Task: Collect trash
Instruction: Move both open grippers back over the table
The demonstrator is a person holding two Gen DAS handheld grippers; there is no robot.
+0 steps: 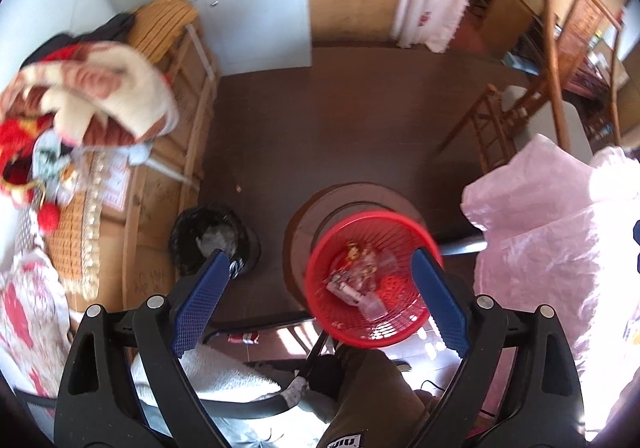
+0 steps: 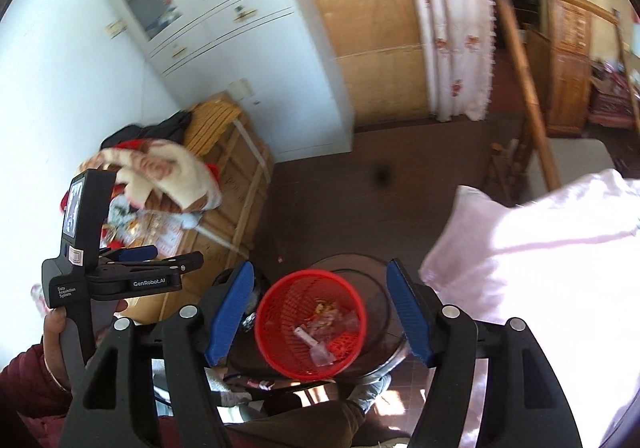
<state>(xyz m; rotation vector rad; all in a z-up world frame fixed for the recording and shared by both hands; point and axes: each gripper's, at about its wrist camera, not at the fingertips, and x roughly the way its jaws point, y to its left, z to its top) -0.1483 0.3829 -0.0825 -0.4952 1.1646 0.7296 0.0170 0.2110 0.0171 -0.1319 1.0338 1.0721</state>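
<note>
A small red mesh basket [image 2: 310, 322] stands on a round dark stool [image 2: 366, 328], and it serves here as the landmark. Inside it lie crumpled clear wrappers and a few bits of coloured packaging [image 2: 324, 332], settled on the bottom and filling only the lower part. This trash looks light, thin and crinkly, likely to slip or spring back when pinched. The basket itself seems light and springy, probably best taken by its solid rim.

Left of the basket, on the dark floor, sits a black bin [image 1: 212, 240] lined with a dark bag, with something pale and crumpled inside. Right of the basket a large pale pink plastic bag [image 1: 560, 240] bulges, soft and limp.

Both grippers hover above the basket, pointing down. The left gripper [image 1: 320, 268] has its blue-padded jaws spread wide and holds nothing; one pad shows across the basket's rim in its own view, though touch cannot be told. The right gripper [image 2: 320, 304] is also parted wide, with the basket seen between its fingers below, and grips nothing. A hand [image 2: 54, 340] in a dark red sleeve holds the left tool's handle.
</note>
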